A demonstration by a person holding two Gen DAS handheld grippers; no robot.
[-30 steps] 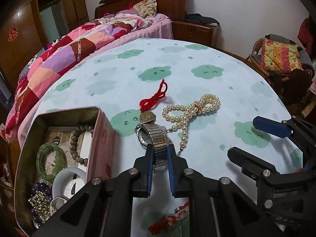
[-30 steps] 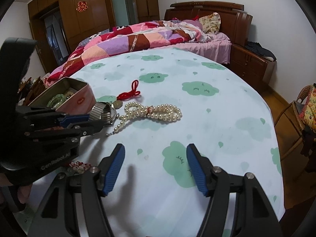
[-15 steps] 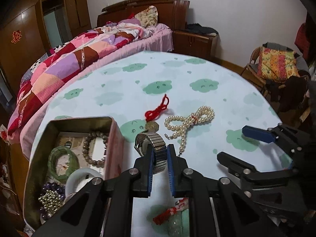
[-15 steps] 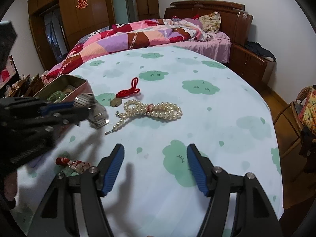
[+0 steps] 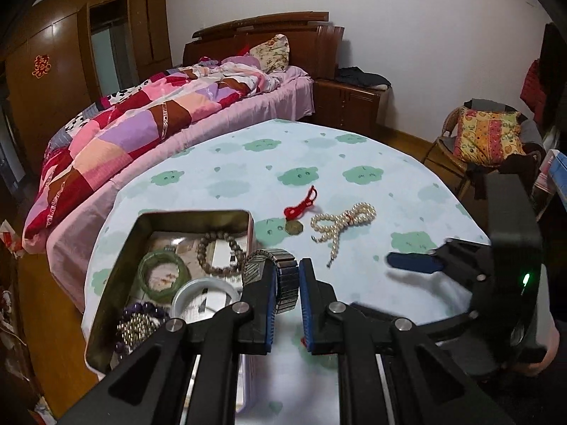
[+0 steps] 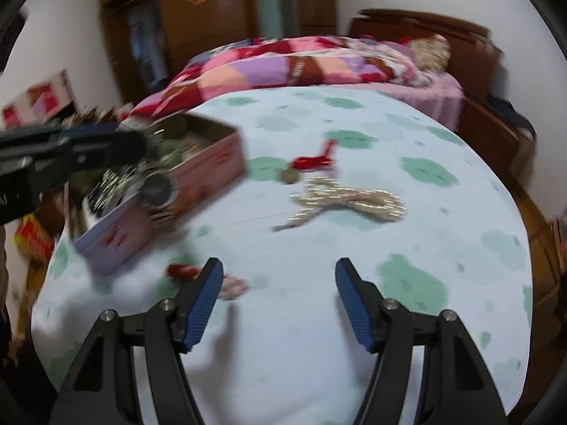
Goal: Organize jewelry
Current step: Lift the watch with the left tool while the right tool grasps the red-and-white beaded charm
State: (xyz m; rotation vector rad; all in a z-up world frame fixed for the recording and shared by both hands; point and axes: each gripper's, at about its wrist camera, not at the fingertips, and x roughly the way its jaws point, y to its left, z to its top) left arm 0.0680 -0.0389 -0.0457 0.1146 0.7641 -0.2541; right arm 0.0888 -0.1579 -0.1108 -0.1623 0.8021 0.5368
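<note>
Right at the tin's (image 5: 198, 216) near-right wall, the left gripper (image 5: 286, 285) is clamped on the metal watch (image 5: 280, 272), dangling it by the band over the rim. Pinch looks thin, so the watch could slip or snag that wall and land on the desk (image 5: 407, 191). Right gripper (image 6: 279, 301) hangs wide open, holding nothing, right of the tin. Beyond the tin, the coin charm (image 5: 293, 227) and pearls (image 5: 342, 220) sit in loads of open room.
</note>
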